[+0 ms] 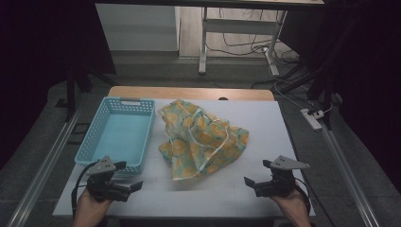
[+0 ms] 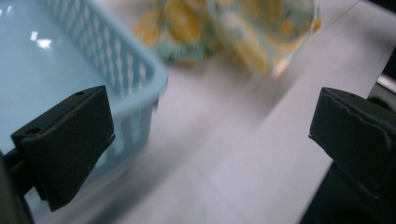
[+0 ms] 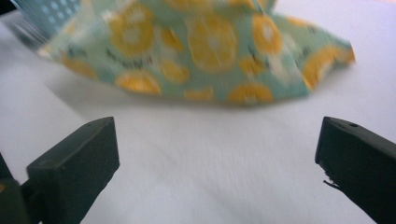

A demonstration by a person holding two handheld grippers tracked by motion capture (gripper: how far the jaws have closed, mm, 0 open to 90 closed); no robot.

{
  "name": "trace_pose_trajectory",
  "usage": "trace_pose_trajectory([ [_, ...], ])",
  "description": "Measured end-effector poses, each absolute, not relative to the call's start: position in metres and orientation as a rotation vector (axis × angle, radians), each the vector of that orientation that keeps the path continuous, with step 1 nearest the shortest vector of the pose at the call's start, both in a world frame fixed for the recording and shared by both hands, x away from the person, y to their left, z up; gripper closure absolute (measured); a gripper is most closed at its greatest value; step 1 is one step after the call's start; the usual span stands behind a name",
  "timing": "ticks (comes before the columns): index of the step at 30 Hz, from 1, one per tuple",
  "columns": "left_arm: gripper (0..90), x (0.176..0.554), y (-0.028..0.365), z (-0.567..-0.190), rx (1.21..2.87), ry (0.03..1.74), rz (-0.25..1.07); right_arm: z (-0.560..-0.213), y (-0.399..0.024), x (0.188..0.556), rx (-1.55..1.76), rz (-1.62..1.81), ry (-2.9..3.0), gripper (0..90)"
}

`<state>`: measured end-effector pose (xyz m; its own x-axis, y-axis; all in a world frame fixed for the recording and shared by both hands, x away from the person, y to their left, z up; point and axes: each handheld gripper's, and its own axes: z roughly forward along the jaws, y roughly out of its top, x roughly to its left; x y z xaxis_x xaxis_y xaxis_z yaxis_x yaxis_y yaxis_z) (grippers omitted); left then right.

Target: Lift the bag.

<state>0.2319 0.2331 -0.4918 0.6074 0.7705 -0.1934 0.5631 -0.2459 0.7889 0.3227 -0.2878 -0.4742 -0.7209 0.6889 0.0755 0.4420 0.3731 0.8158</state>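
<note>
Cloth bag: a crumpled bag (image 1: 201,139) in pale green printed with yellow-orange citrus slices lay near the middle of the white table cover (image 1: 265,123), its white handle loops on top. Nothing held it.
Bag, right gripper view: the bag (image 3: 205,51) lay ahead of the jaws and apart from them; the slice print and a dark line of lettering showed, too blurred to read. A raised corner stood at its right end.
Bag, left gripper view: only a blurred near edge of the bag (image 2: 224,32) appeared, beyond the basket corner.
Basket: a light blue perforated plastic basket (image 1: 106,120) sat just beside the bag on its left. The high view showed its floor bare; the left gripper view showed its near corner (image 2: 140,74) close to that gripper's left jaw.
Left gripper: the left gripper (image 1: 131,176) was held in a hand at the near left of the table, by the basket's near end. Its jaws stood wide apart with nothing between them.
Right gripper: the right gripper (image 1: 257,172) was held at the near right, well apart from the bag. Its jaws also stood wide apart over bare cover.
Surroundings: the high view alone showed the wooden far edge of the table (image 1: 189,92), desk legs and floor cables beyond it.
</note>
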Motion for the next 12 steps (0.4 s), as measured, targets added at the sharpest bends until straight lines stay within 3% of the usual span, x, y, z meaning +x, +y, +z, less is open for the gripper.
trace_pose_trajectory([
  [7, 0.0, 0.221, 0.241, -0.52, 2.004, 1.171, 0.269, -0.496, -0.305, 0.303, 1.048, 1.155, 2.39, 0.0],
  [12, 0.0, 0.222, 0.238, -0.519, 2.024, 1.188, 0.294, -0.505, -0.311, 0.301, 1.104, 1.126, 2.416, 0.0],
])
